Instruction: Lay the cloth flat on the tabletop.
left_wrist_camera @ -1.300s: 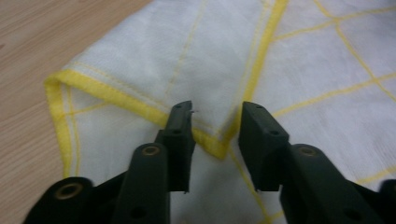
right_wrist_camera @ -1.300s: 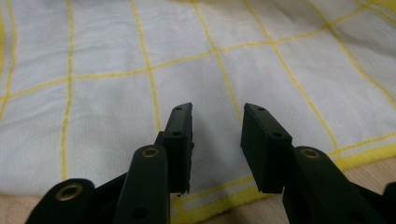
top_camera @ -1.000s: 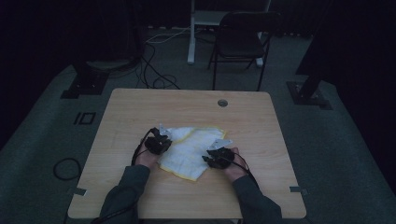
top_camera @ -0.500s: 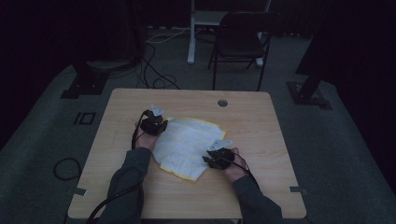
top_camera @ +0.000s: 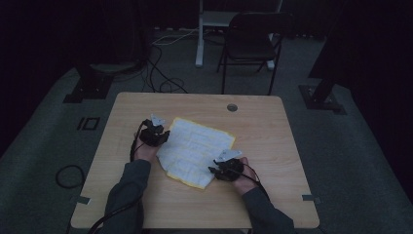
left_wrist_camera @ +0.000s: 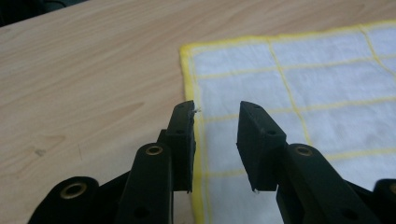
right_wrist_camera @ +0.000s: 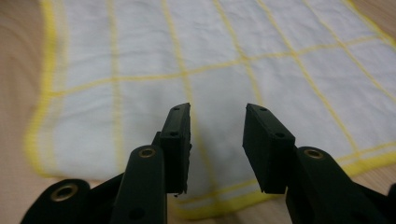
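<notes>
A white cloth with a yellow grid and yellow hem (top_camera: 195, 151) lies spread flat near the middle of the wooden table (top_camera: 272, 141), turned a little askew to the table's edges. In the left gripper view its hemmed corner (left_wrist_camera: 187, 49) sits just ahead of the jaws, and the hem runs down between them. In the right gripper view the cloth's near edge (right_wrist_camera: 224, 198) passes under the jaws, with the grid stretching away smooth beyond.

The left gripper (top_camera: 163, 136) rests at the cloth's left edge, its jaws spread with nothing between them but the hem below. The right gripper (top_camera: 214, 168) sits at the near right edge, its jaws likewise spread and empty over the fabric.

The work looks like handling the cloth by its edges, probably to fold or straighten it. To do it well, each gripper should come down so one jaw slides under the hem and the other closes on top, taking the hem itself rather than a loose pinch of the middle. Both should grip before either lifts, and then rise evenly, so the cloth stays taut between them and does not bunch or drag across the table.

Beyond the table stand a dark folding chair (top_camera: 253, 44) and loose cables on the floor (top_camera: 156, 73).
</notes>
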